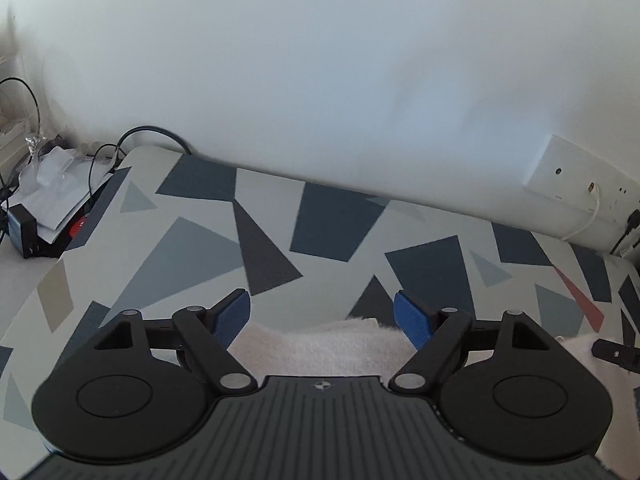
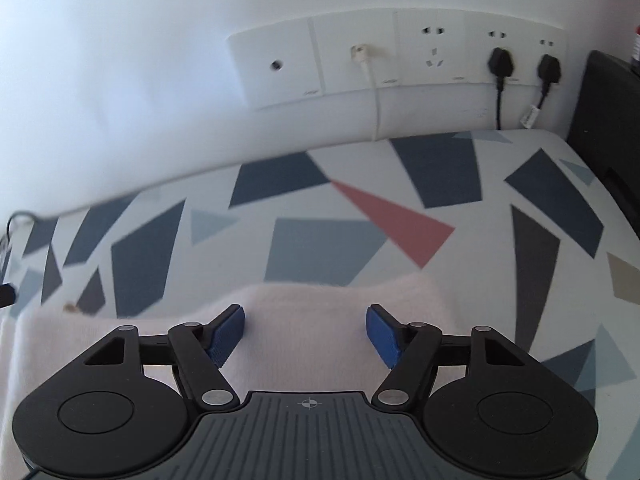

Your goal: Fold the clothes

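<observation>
While both claws hang apart and grip nothing, a pale pink fuzzy garment (image 2: 304, 320) lies flat beneath them.

Nothing blocks either claw: a black box under loose papers (image 1: 48, 204) sits off the far left corner, and wall sockets (image 2: 400, 52) with two black plugs lie beyond. The left gripper (image 1: 322, 312) hovers level above the garment's far edge, the right gripper (image 2: 306, 326) above its middle, over a tabletop (image 2: 320, 236) patterned in blue, grey and red shapes against a white wall.

Home room: patterned tablecloth (image 2: 320, 240), wall sockets (image 2: 400, 56), cables (image 1: 24, 96) against plain wall.
</observation>
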The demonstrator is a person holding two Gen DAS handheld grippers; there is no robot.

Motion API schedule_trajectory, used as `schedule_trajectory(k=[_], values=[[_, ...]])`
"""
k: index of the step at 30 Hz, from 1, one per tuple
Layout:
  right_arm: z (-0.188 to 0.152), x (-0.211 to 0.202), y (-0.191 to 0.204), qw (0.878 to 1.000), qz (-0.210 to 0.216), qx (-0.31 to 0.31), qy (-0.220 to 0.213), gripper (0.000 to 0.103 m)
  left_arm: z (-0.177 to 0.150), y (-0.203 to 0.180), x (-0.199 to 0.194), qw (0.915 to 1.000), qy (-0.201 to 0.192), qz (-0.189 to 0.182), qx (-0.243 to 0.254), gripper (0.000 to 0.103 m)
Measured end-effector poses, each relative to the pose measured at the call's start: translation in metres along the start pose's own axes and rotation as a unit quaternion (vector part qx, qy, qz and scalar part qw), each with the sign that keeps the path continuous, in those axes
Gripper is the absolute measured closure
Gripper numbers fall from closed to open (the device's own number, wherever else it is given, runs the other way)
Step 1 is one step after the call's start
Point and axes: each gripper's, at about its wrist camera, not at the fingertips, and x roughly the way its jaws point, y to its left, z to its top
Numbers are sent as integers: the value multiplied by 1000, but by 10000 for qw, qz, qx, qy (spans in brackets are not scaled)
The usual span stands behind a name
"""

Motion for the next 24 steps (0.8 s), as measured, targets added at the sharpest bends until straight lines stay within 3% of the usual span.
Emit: schedule_trajectory(k=[4, 6, 7, 10, 16, 20, 24], values=[[3, -11, -21, 9990, 194, 377, -106, 26, -17, 34, -11, 9995, 275, -162, -73, 16], [3, -17, -33, 9978, 308, 561, -147, 5, -31, 54, -15, 9977, 519, -357, -240, 15], [-5, -23, -42, 9970, 424, 641, -127, 1, -37, 64, -18, 9964, 640, -453, -322, 14], [-25, -36, -64, 9949, 564, 841, -17, 1, -58, 75, -21, 9942, 889, -493, -339, 12], [-51, -39, -74, 9927, 439, 1074, 335, 1, -82, 72, -11, 9880, 1284, -747, -415, 9], [-55, -30, -63, 9954, 381, 771, 425, 1, -93, 72, 2, 9825, 1513, -866, -655, 6], [-57, -20, -54, 9967, 268, 576, 498, 1, -96, 65, 2, 9850, 1443, -775, -534, 1]])
